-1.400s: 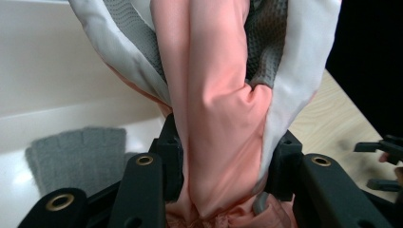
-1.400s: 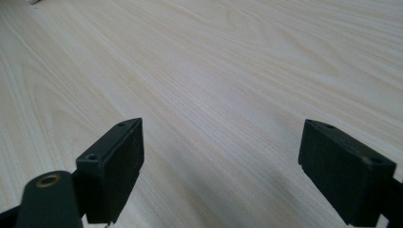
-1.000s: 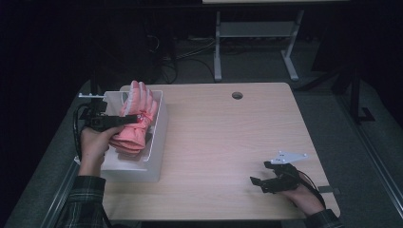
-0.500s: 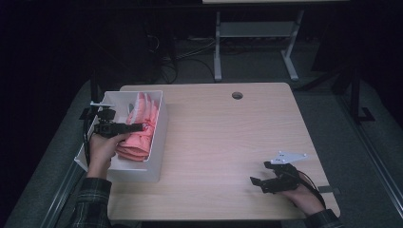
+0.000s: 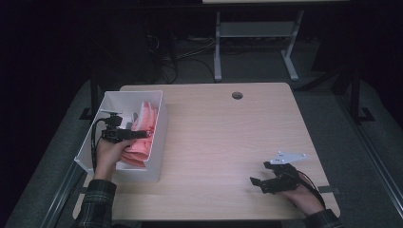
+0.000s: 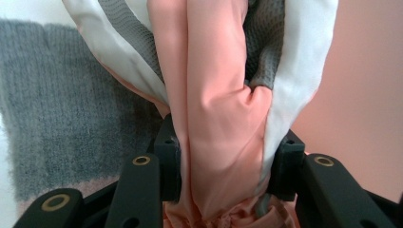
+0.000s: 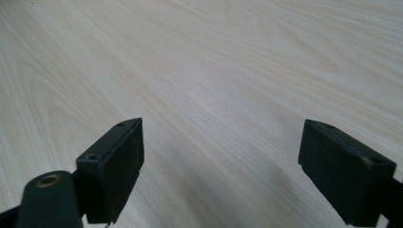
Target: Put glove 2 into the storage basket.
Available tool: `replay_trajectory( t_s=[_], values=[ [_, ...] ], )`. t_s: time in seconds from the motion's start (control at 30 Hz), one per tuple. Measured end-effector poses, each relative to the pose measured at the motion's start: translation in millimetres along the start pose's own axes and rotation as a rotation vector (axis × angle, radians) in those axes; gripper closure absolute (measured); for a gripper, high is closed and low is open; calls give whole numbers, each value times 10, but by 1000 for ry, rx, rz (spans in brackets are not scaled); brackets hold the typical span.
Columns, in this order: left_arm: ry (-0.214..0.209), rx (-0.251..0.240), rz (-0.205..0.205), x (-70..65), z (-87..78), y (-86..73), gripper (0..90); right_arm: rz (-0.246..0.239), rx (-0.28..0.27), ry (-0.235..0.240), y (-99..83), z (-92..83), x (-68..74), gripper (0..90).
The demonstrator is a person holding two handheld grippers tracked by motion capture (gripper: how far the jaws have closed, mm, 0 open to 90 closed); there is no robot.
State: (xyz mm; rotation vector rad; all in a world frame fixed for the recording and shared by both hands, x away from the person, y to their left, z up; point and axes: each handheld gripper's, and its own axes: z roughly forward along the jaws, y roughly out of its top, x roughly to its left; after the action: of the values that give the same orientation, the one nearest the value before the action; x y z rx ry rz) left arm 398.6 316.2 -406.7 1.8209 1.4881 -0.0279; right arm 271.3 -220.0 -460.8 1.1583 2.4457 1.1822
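A pink and white garment with grey mesh lining (image 5: 142, 129) lies bunched in a white bin (image 5: 128, 94) at the table's left edge. My left gripper (image 5: 139, 135) reaches into the bin and is shut on a fold of this garment (image 6: 218, 95). In the left gripper view the cloth is pinched between the two black jaws of the left gripper (image 6: 228, 161). My right gripper (image 5: 256, 183) rests low on the table near its front right corner. In its own view the right gripper (image 7: 223, 161) is open, with bare wood between the jaws.
A grey knitted cloth (image 6: 62, 133) lies under the garment inside the bin. The bin hangs partly over the left side of the wooden table (image 5: 228, 137). A round cable hole (image 5: 237, 95) sits near the far edge. A metal stand (image 5: 256, 33) is behind the table.
The left gripper has lowered the pink garment from above the bin down into it. The bin has shifted toward the table's left edge. The right gripper has stayed put.
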Motion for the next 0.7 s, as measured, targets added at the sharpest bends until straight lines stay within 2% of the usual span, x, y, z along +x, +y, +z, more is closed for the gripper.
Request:
replay_trajectory(
  t_s=[0.2, 0.47, 0.57, 0.7],
  values=[
    [41, 44, 25, -43, 101, -2, 544, 2, 5, -3, 1, 11, 3, 150],
    [24, 22, 20, -9, 50, 15, 345, 6, 7, -1, -10, 17, -19, 149],
    [33, 23, 45, -12, 14, 42, 301, 6, 2, -1, -8, 8, -39, 150],
    [60, -2, 70, -53, -58, 76, 208, 4, 2, -2, -10, 1, -40, 150]
  ],
)
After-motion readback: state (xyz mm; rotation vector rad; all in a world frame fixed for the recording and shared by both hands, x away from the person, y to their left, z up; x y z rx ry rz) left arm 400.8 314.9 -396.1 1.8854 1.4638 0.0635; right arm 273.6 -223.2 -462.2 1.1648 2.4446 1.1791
